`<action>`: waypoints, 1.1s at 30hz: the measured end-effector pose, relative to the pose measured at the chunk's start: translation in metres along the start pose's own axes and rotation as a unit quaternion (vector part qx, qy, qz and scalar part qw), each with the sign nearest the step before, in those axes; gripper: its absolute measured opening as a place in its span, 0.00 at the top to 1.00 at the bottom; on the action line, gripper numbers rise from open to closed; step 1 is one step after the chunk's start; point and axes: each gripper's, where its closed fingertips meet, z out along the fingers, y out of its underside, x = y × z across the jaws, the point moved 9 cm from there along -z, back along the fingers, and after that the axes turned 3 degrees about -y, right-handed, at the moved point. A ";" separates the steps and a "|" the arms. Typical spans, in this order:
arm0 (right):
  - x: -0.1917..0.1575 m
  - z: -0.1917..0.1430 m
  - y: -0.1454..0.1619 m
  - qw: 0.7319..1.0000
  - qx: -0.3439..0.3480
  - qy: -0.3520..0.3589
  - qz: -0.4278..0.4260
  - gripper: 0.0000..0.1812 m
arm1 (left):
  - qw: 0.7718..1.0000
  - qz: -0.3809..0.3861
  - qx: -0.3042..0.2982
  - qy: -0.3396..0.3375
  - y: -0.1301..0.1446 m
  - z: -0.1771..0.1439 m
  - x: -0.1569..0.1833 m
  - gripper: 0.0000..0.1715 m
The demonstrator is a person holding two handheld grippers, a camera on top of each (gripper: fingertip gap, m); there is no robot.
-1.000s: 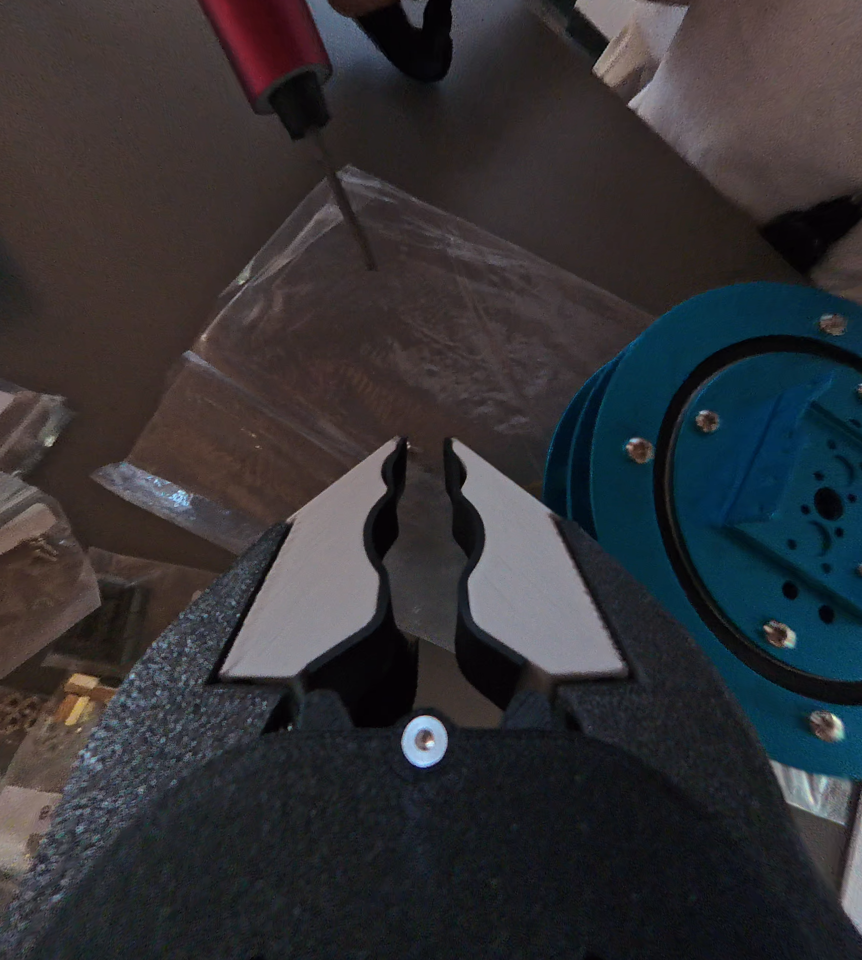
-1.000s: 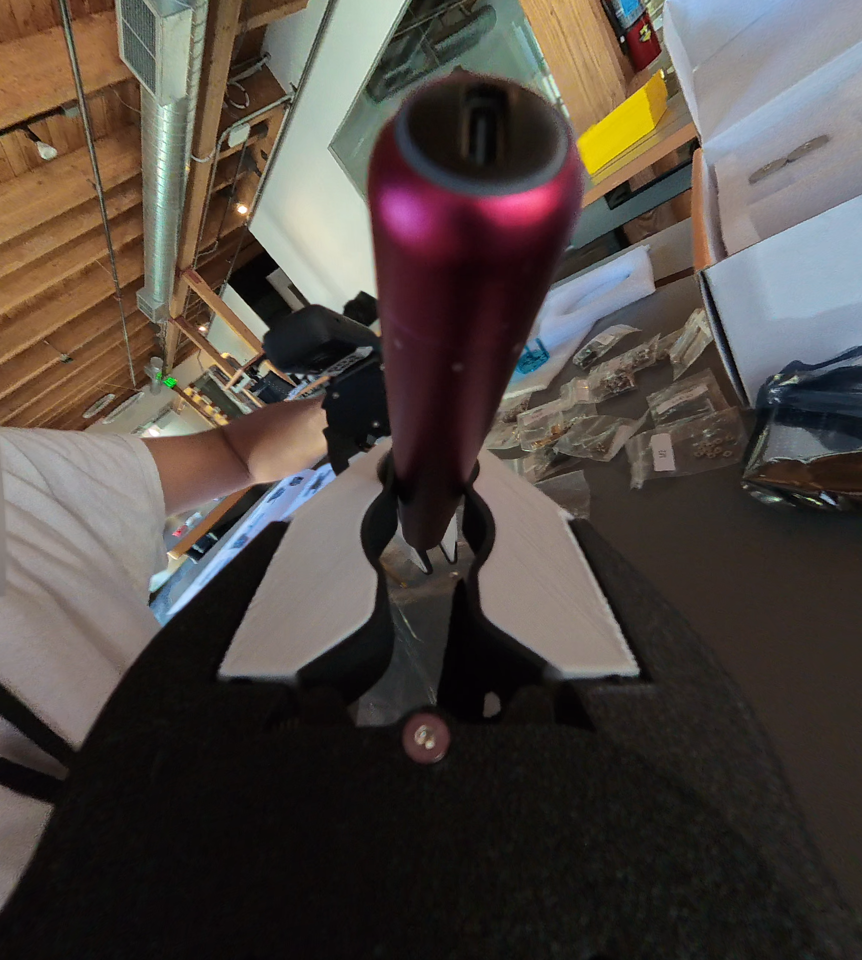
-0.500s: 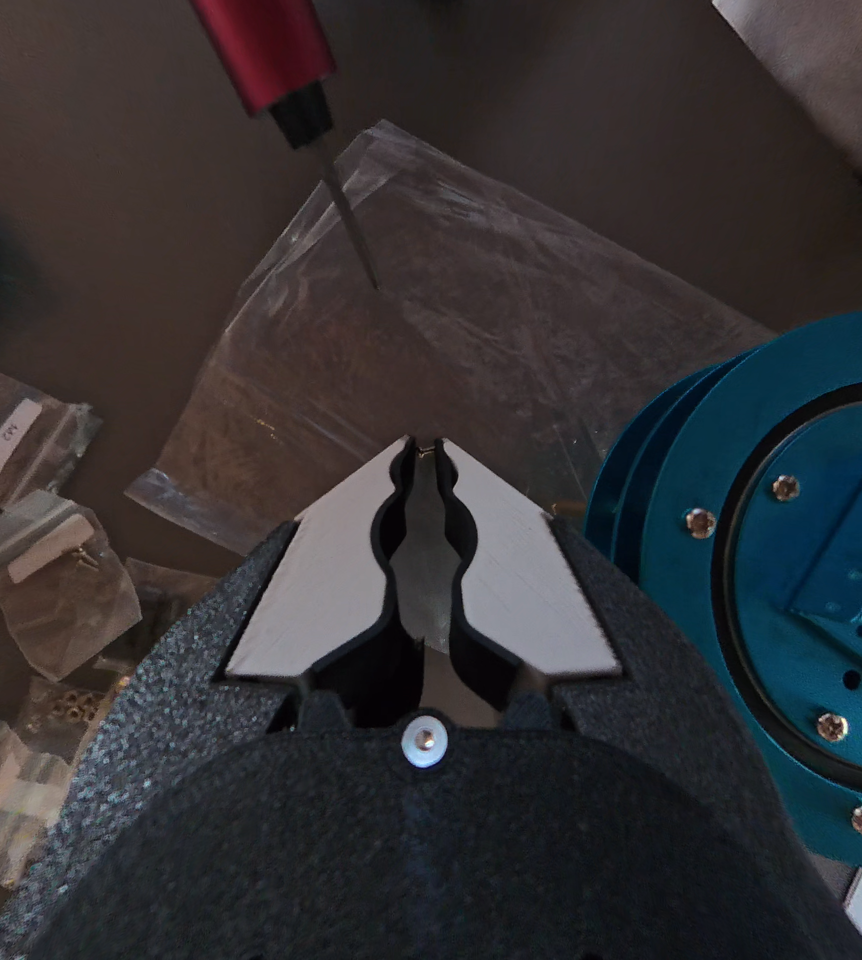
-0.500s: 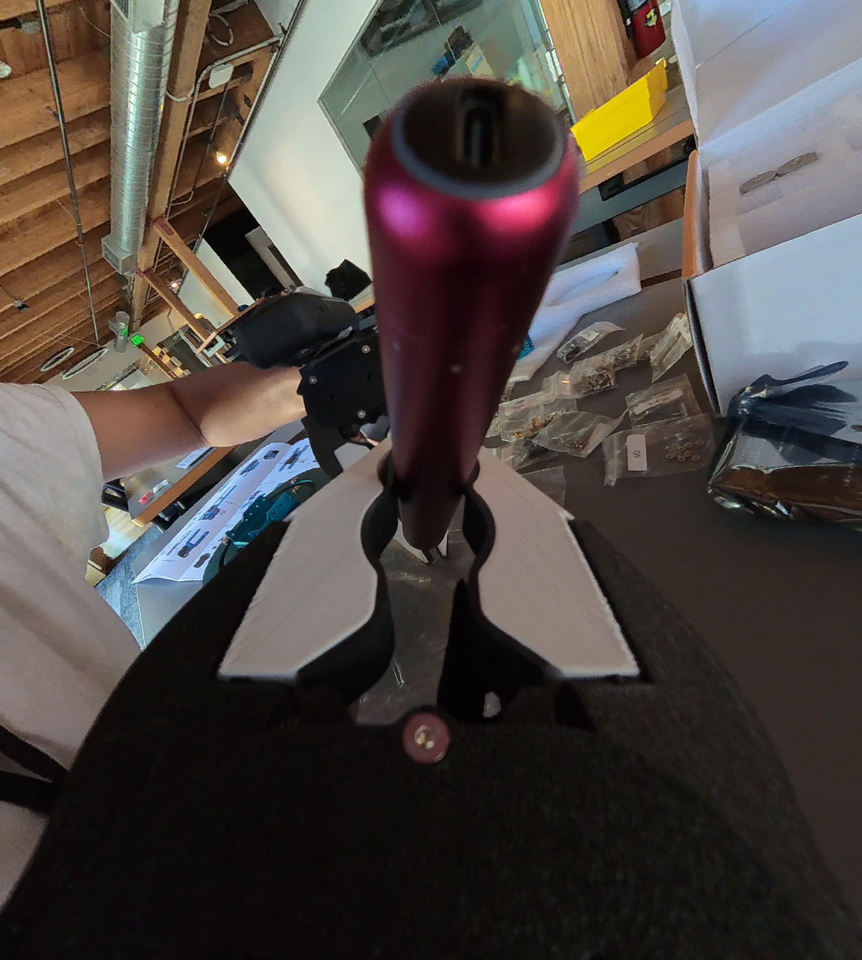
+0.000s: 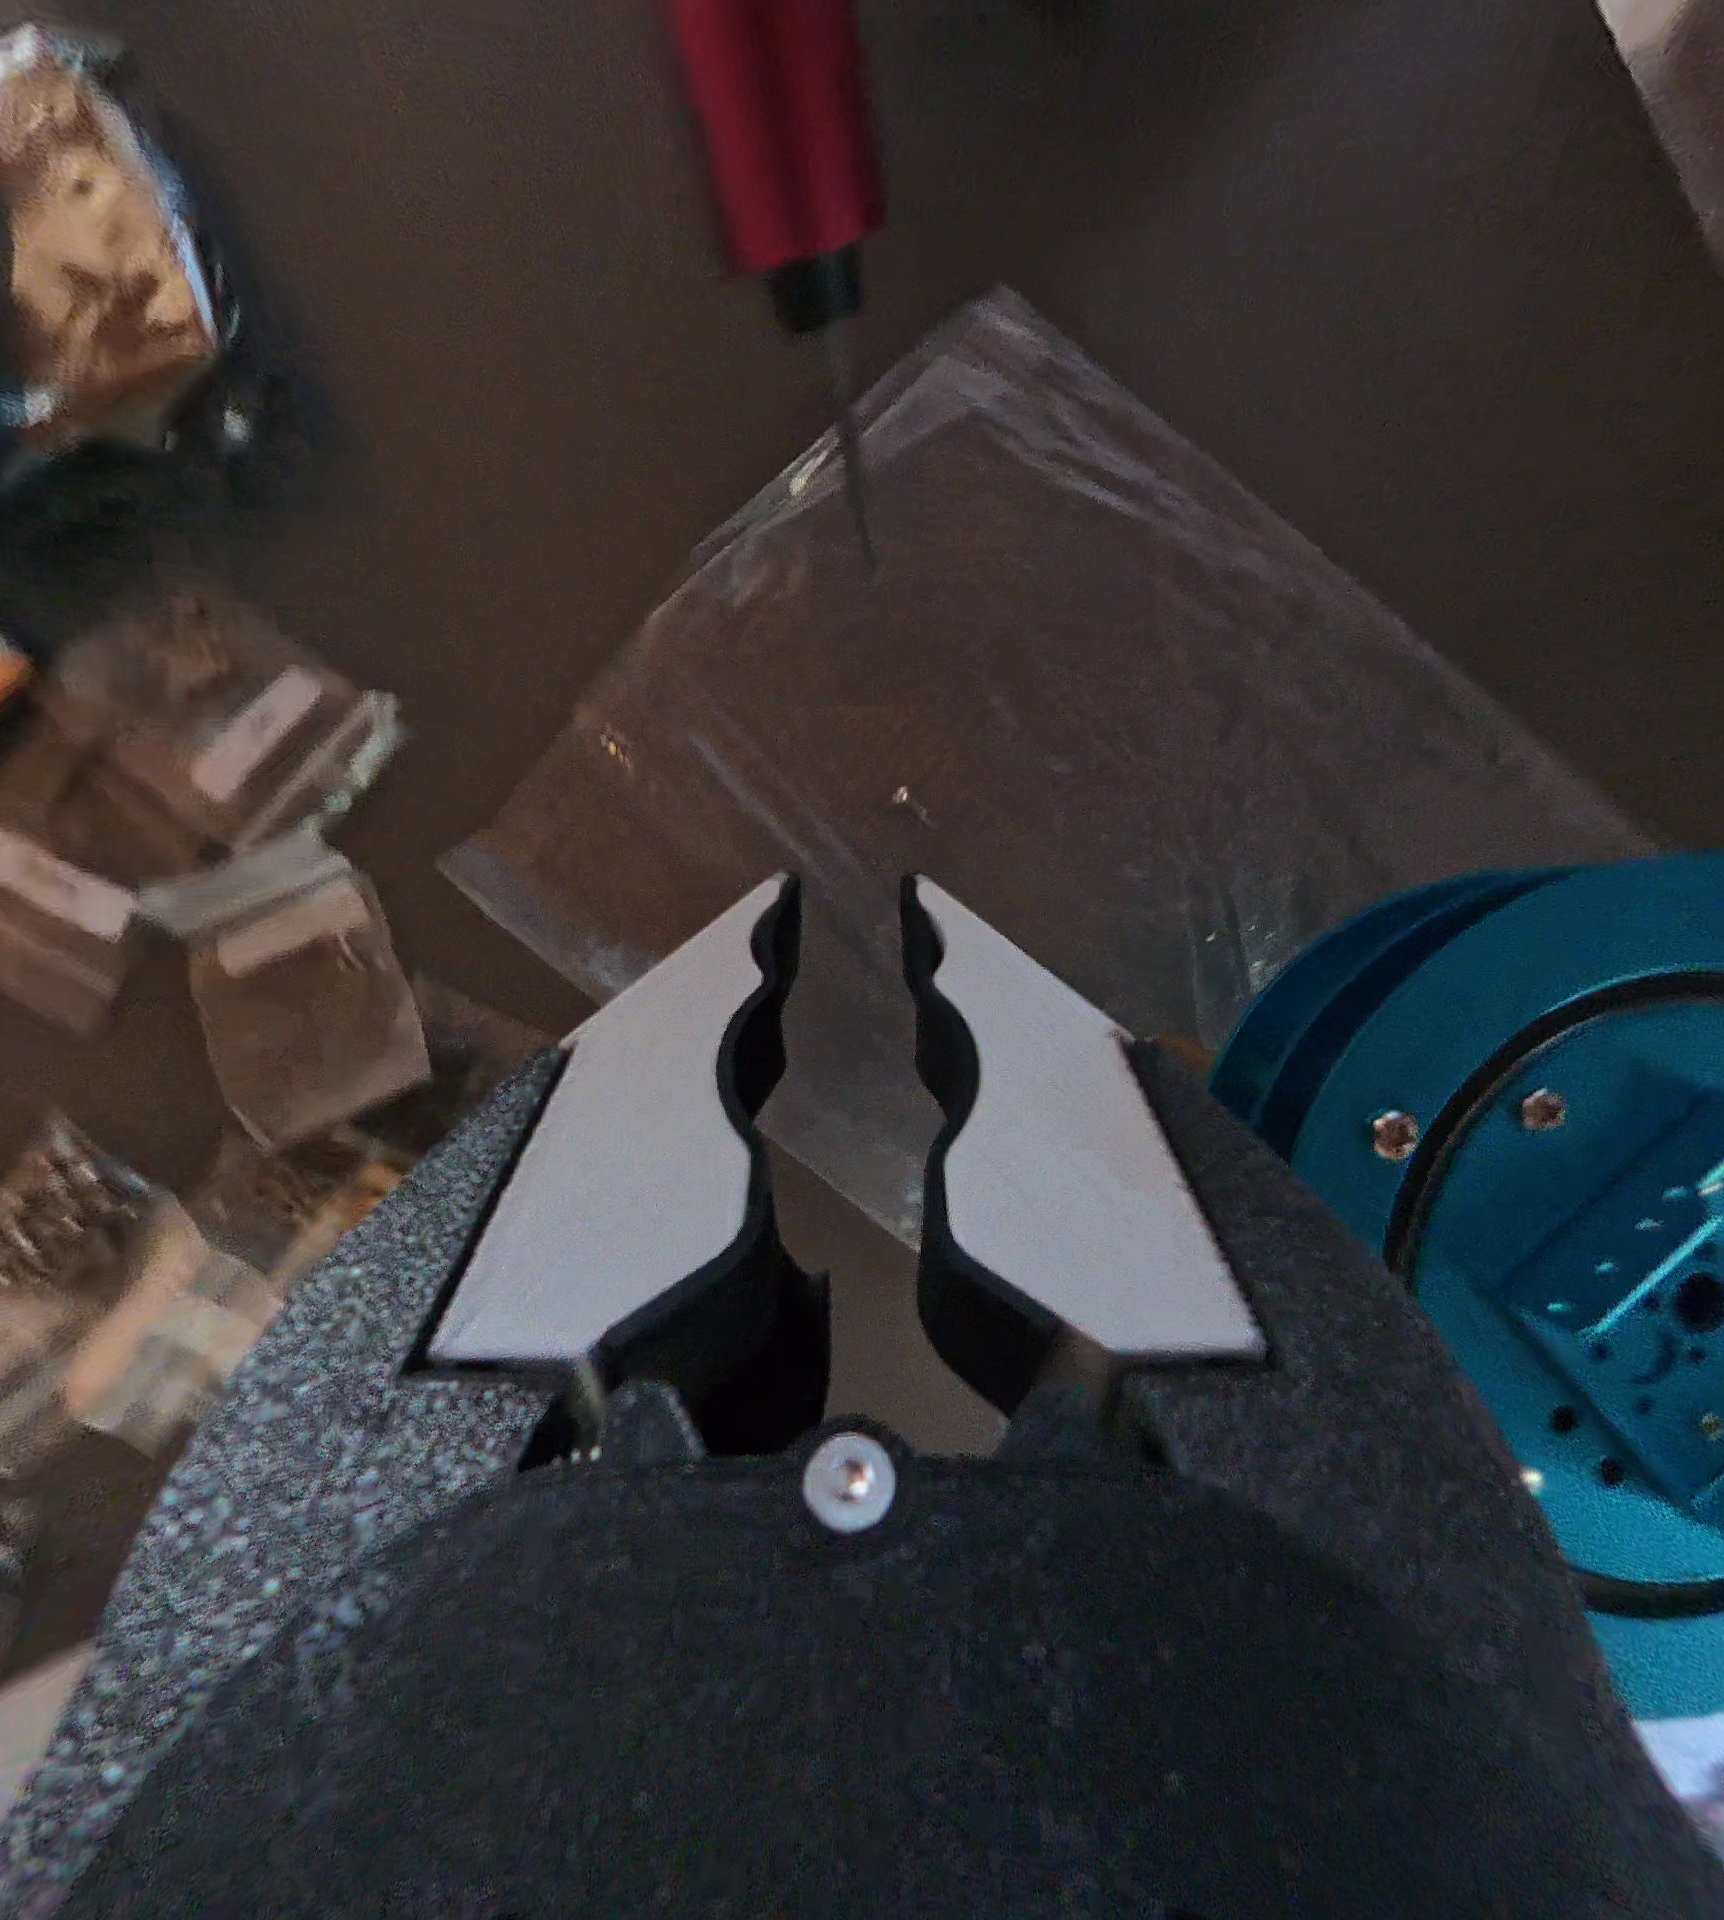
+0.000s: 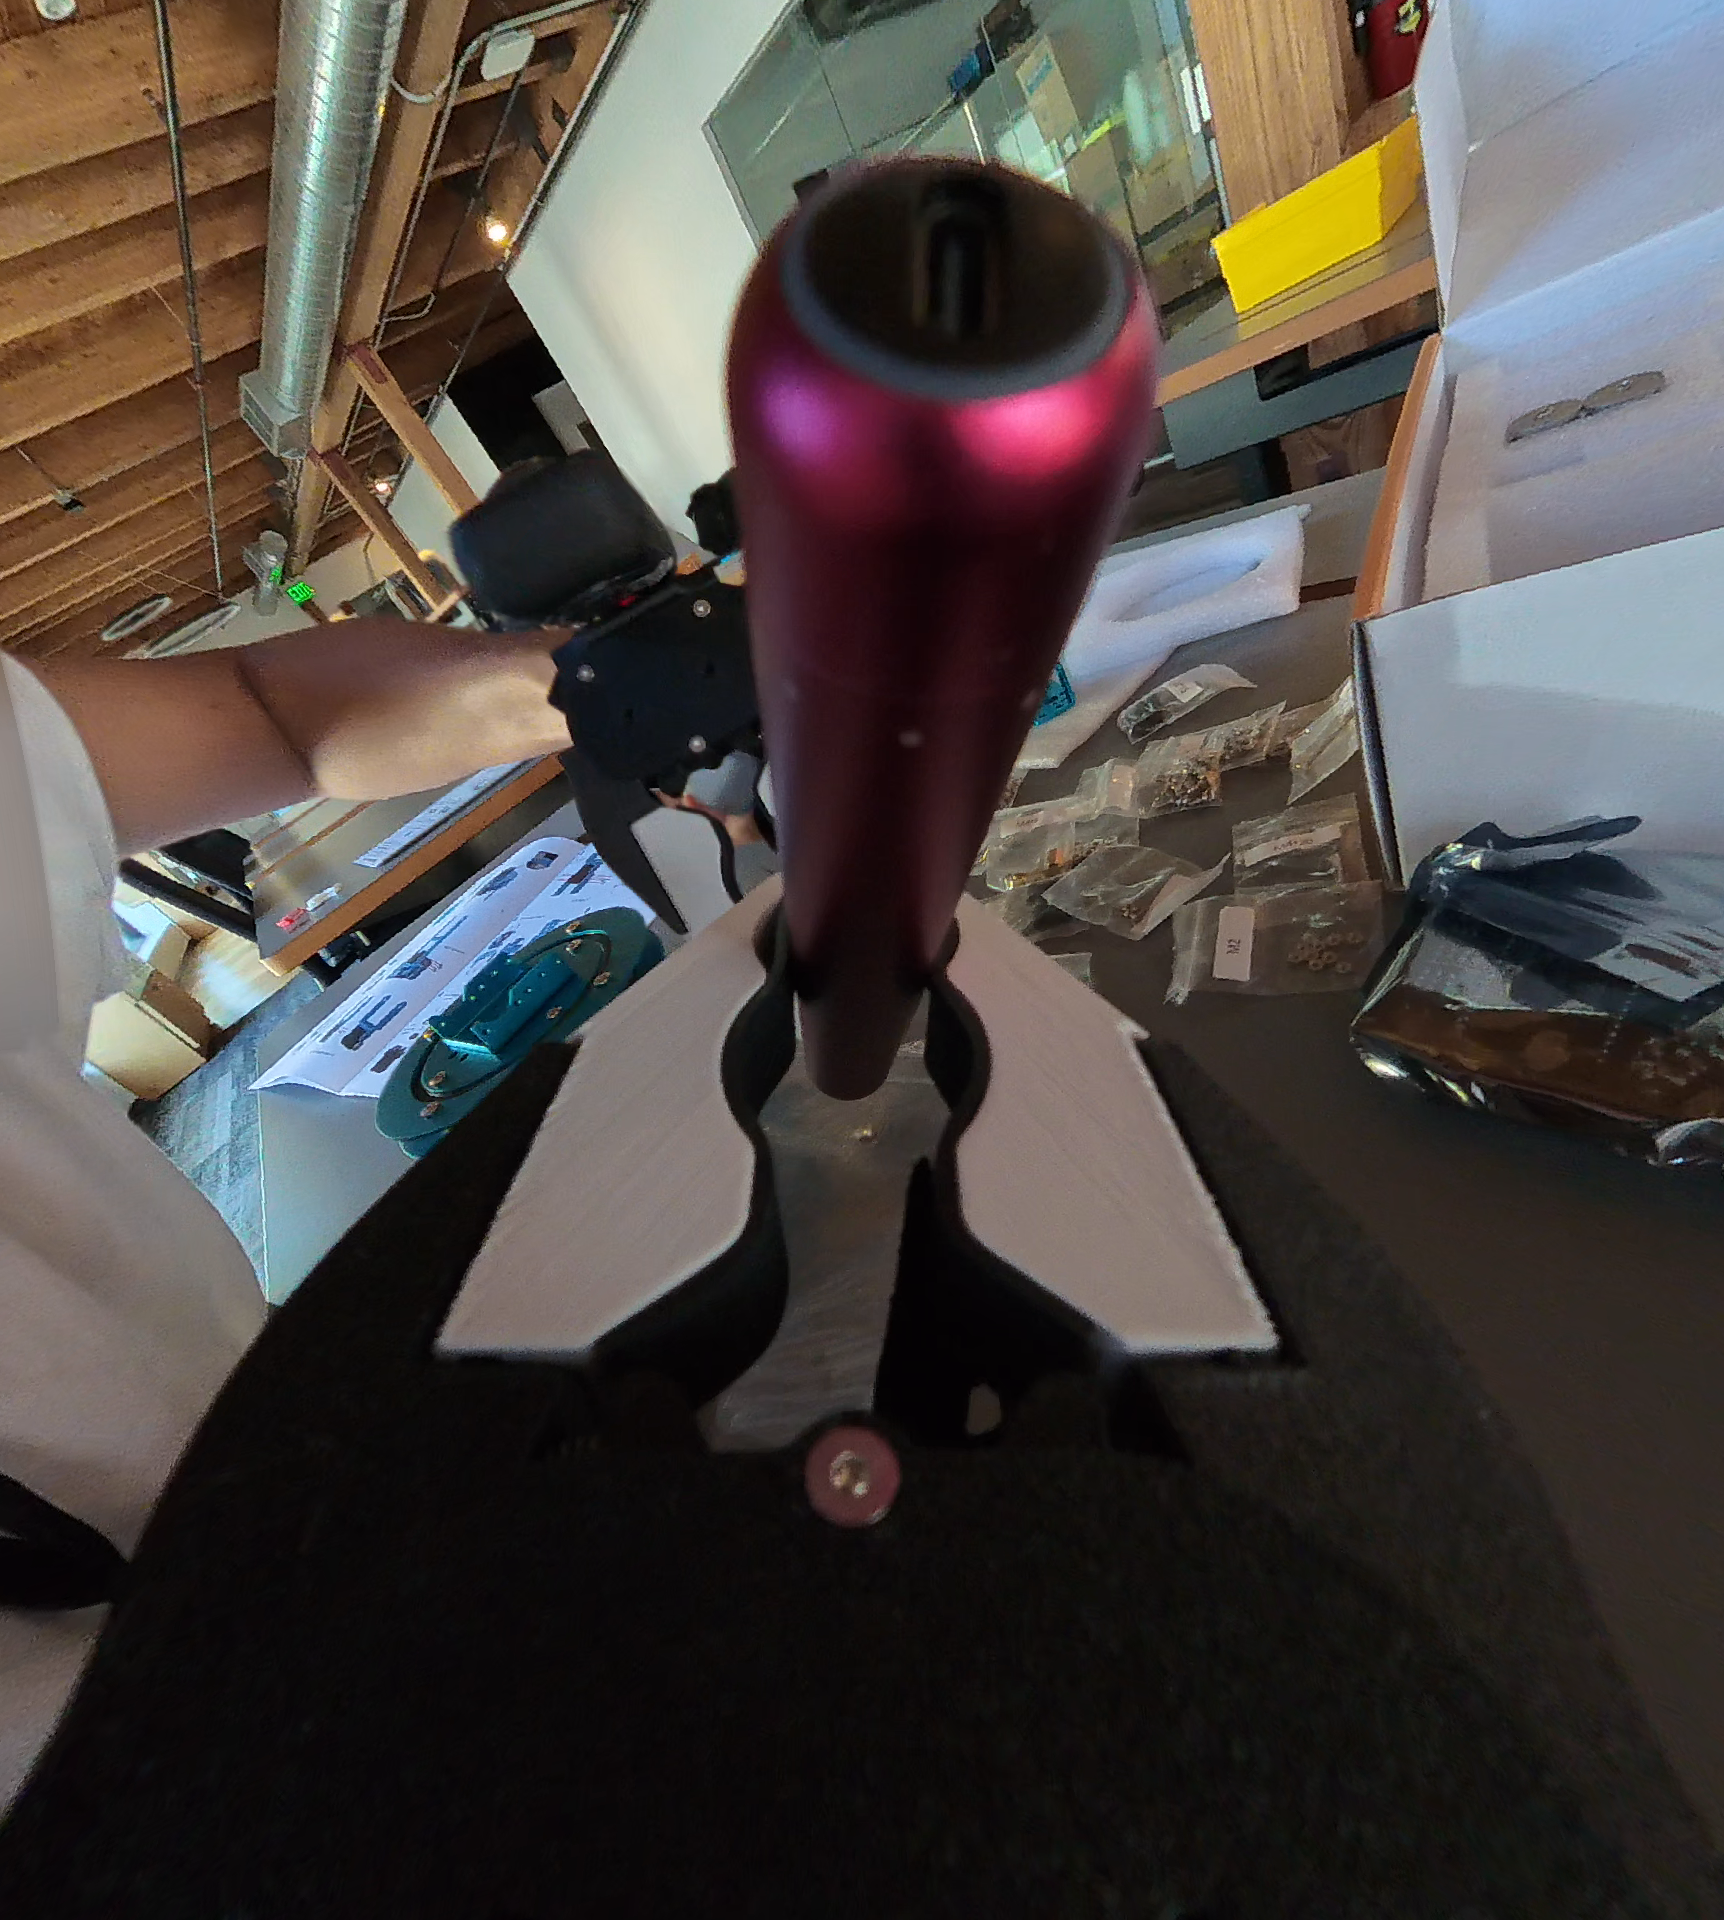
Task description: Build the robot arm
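The right gripper (image 6: 858, 935) has its jaws clamped on the lower end of a red screwdriver (image 6: 941, 582), which stands nearly upright with its butt toward the camera. In the left wrist view the thin bit points down over the far corner of a clear bag (image 5: 1097, 727) lying flat on the dark worktop (image 5: 1253, 260); whether the tip touches the plastic cannot be told.

The left gripper (image 5: 847, 881) hangs over the bag's near edge, its jaws a little apart with nothing between them. A tiny screw (image 5: 905, 798) lies on the bag just ahead of the jaws. A blue disc (image 5: 1564, 1195) studded with screws sits just beside the bag on the right, partly on a printed sheet (image 6: 401, 997). Small bags of hardware (image 5: 297, 997) are scattered to the left, a foil pouch (image 6: 1564, 997) beyond them, near a white box (image 6: 1616, 707)
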 end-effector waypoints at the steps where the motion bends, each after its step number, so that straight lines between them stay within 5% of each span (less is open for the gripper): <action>1: 0.002 0.000 0.000 1.000 0.002 -0.002 -0.001 0.90 | 0.999 -0.036 0.000 0.002 0.001 -0.001 0.001 0.90; 6: 0.006 -0.002 -0.003 1.000 0.012 -0.002 0.000 0.90 | 0.991 -0.132 -0.002 0.031 -0.013 0.002 0.004 0.95; 12: 0.000 -0.007 0.000 1.000 0.013 -0.005 -0.012 0.90 | 0.992 -0.089 -0.084 0.014 -0.017 0.026 0.009 0.95; 33: -0.007 -0.016 -0.002 0.999 0.034 -0.032 -0.013 0.90 | 0.984 -0.110 -0.130 -0.059 -0.019 0.020 0.013 0.96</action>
